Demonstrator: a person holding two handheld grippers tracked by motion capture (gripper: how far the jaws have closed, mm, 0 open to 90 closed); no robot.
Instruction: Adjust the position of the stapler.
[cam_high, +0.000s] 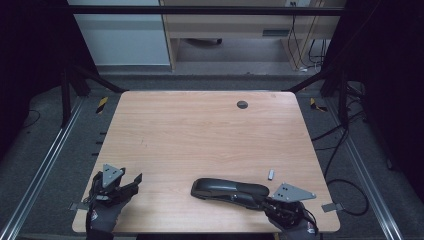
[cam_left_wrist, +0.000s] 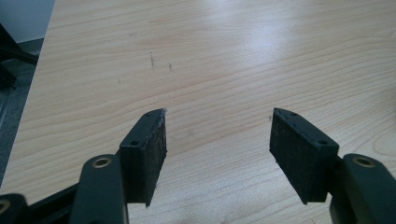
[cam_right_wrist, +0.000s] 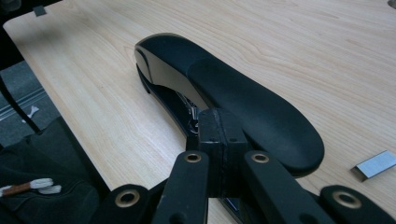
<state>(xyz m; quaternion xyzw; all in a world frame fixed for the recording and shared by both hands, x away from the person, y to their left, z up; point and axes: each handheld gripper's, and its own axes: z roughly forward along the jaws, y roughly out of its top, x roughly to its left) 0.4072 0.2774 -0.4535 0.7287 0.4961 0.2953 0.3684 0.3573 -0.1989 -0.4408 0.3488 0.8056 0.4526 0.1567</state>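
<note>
Right claw (cam_right_wrist: 219, 135), pressed together, is poking under the stapler (cam_high: 229, 189) lid, perhaps jamming it; left claw (cam_left_wrist: 217, 140) is idling spread at eight o'clock.

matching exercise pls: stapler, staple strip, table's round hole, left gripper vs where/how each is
1 stapler
2 staple strip
3 round hole
4 left gripper

a far side of table
b jaws apart, nothing between
c near edge, at the shut right gripper
d just beyond the stapler's right end

1-c, 2-d, 3-a, 4-b
</note>
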